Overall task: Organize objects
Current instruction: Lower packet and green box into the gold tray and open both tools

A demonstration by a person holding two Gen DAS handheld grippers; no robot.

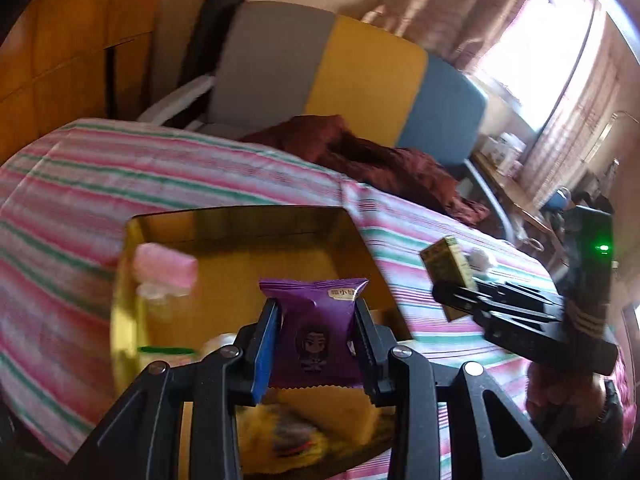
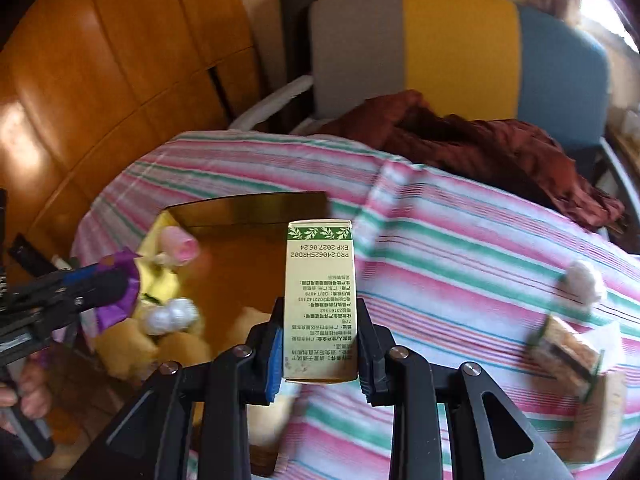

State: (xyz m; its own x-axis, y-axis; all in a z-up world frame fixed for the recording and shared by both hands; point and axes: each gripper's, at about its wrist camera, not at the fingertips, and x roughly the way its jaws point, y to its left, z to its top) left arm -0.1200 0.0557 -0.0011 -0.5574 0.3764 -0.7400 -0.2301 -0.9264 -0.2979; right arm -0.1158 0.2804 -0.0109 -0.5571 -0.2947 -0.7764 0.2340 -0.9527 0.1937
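Striped cloth, left gripper clamping purple packet, right gripper clamping box

Two hand-held grippers: the left hand-held gripper and the right hand-held gripper. One purple snack packet, at lower centre of the left wrist view. One cream carton with a green leaf band, at centre of the right wrist view. One golden tray, centre left. One pink-capped small bottle in it. One white cotton ball at right on the one striped cloth. One tricolour chair, top. One maroon garment. Blurred packets at lower right: number unclear.
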